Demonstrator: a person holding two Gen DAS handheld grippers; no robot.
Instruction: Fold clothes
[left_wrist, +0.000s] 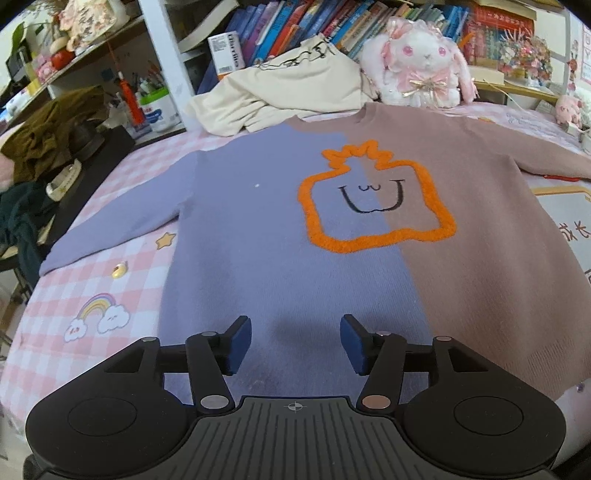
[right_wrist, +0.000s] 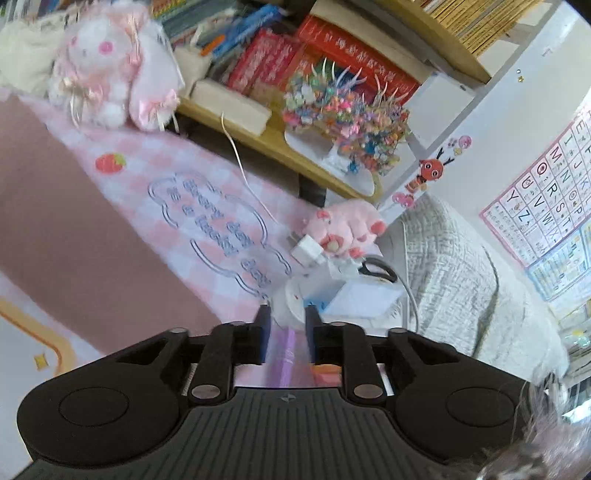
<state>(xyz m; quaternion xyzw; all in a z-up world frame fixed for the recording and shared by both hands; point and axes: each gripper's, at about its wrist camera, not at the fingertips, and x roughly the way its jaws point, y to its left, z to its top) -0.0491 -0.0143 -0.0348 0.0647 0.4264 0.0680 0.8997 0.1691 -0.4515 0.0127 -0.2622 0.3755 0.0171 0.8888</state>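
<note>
Sweater (left_wrist: 295, 221) lies flat, front up, on the pink checked bed (left_wrist: 110, 295); it fills the centre of the left wrist view. Lilac half toward frame left, mauve half toward frame right, orange outline motif (left_wrist: 373, 199) mid-chest. Both sleeves spread out sideways. Hem nearest the camera.

Left gripper (left_wrist: 295, 341): fingers apart, nothing between them, hovering over the lilac lower body just above the hem. Whether it touches the knit, cannot tell.

Right gripper (right_wrist: 286, 332): fingers parted by a narrow gap, holding nothing. It points off toward the bed's edge, with the mauve sleeve (right_wrist: 74, 229) at frame left of the right wrist view, well clear of its fingers.

Judgement: no fold made yet; the step in hand is a first grasp. To do it well, pinch an edge (hem corner or sleeve cuff), not the flat middle, where thick knit bunches. Take both layers, lift low and carry across so the motif stays square.

Around: cream garment (left_wrist: 280, 96) heaped just beyond the collar, plush rabbit (left_wrist: 424, 62) beside it. White charger (right_wrist: 308, 251) and pink plush toy (right_wrist: 347, 229) sit near the right gripper. A trailing sleeve could catch these; the cream heap crowds the collar end.
</note>
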